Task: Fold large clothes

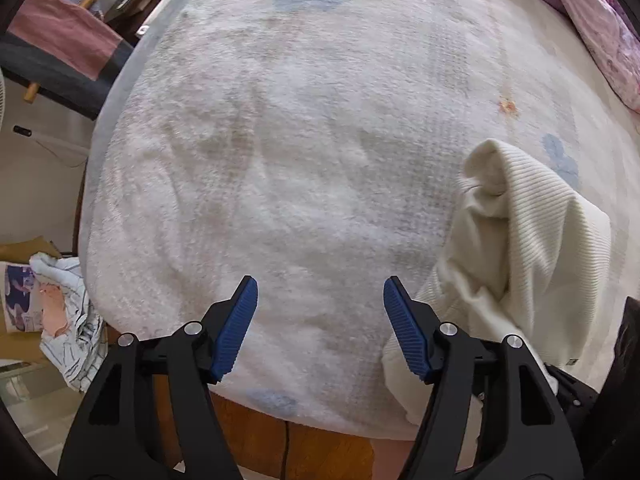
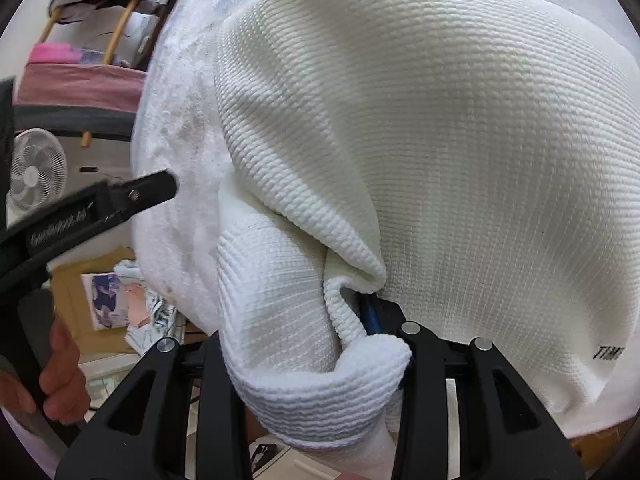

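Note:
A cream ribbed knit garment (image 1: 520, 240) lies bunched on the right of the bed's fuzzy white blanket (image 1: 300, 152). My left gripper (image 1: 320, 320) is open and empty, held over the blanket's front edge, left of the garment. In the right wrist view the garment (image 2: 440, 140) fills most of the frame and is draped over my right gripper (image 2: 360, 320), which hides most of the jaws. A blue pad (image 2: 372, 316) shows pressed into a fold. The left gripper's body (image 2: 100, 204) shows at the left, held by a hand (image 2: 60, 376).
A purple floral quilt (image 1: 592, 20) lies at the far right of the bed. A rack with pink and dark cloths (image 1: 64, 40) stands to the left. Crumpled clothes (image 1: 68, 320) and boxes lie on the floor at left. A white fan (image 2: 36, 168) stands there too.

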The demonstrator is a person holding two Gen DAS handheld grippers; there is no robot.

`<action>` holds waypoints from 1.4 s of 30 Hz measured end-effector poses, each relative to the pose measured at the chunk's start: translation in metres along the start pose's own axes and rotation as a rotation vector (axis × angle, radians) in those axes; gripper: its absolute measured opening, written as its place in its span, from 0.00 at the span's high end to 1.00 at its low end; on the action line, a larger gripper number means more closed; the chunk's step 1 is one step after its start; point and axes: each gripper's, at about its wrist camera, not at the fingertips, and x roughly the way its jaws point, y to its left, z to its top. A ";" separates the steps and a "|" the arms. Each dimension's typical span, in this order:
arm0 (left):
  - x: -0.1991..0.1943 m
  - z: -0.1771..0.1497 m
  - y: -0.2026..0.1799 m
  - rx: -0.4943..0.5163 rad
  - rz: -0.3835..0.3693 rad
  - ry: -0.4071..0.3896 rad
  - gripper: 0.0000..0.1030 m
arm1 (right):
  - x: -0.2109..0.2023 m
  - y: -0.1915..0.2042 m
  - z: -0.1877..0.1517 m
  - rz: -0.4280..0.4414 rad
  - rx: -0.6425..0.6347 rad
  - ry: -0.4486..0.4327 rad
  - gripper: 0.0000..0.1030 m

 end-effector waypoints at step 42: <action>0.090 -0.057 -0.084 0.282 -0.265 0.206 0.77 | -0.030 -0.079 -0.064 -0.385 -0.005 -0.097 0.82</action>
